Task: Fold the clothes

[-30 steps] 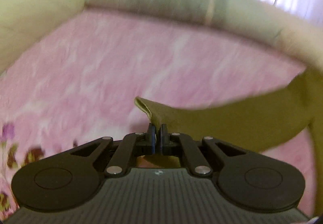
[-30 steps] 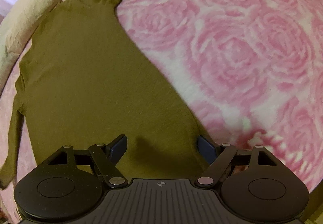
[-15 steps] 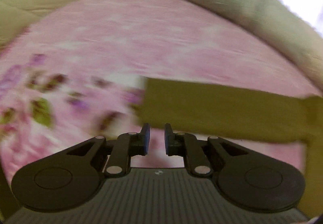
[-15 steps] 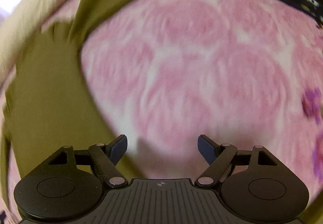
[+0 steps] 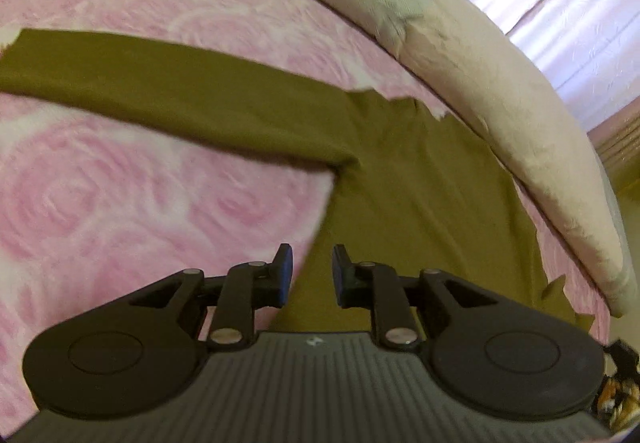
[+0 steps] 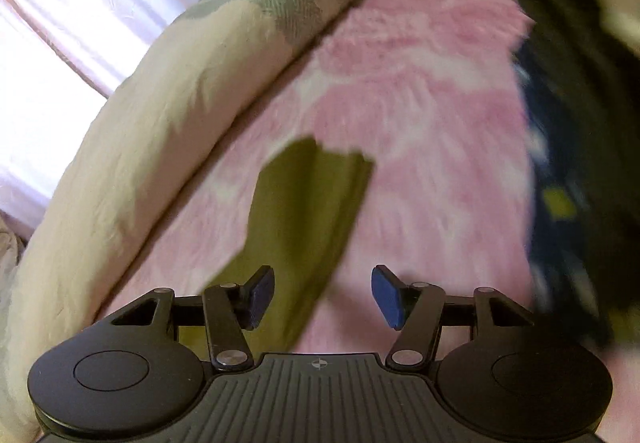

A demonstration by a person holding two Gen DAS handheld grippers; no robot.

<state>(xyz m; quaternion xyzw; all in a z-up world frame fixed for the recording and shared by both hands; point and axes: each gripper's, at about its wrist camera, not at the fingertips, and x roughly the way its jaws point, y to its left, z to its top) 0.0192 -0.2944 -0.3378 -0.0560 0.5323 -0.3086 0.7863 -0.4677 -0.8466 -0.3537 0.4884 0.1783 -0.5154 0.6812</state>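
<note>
An olive long-sleeved shirt (image 5: 420,179) lies flat on a pink rose-patterned blanket (image 5: 120,195). In the left wrist view one sleeve (image 5: 168,91) stretches out to the left. My left gripper (image 5: 312,275) hovers open over the shirt's side edge, holding nothing. In the right wrist view the other sleeve (image 6: 304,211) lies flat, its cuff pointing away. My right gripper (image 6: 323,295) stands wide open above that sleeve, empty.
A rolled cream and grey quilt (image 5: 460,55) borders the blanket beyond the shirt, also in the right wrist view as the quilt (image 6: 168,91) on the left. A dark patterned garment (image 6: 572,163) lies at the right. Bright curtains (image 6: 52,43) hang behind.
My left gripper let go of the sleeve cuff, opened, and swung right over the shirt's body. My right gripper, open throughout, moved from the shirt's hem to the other sleeve.
</note>
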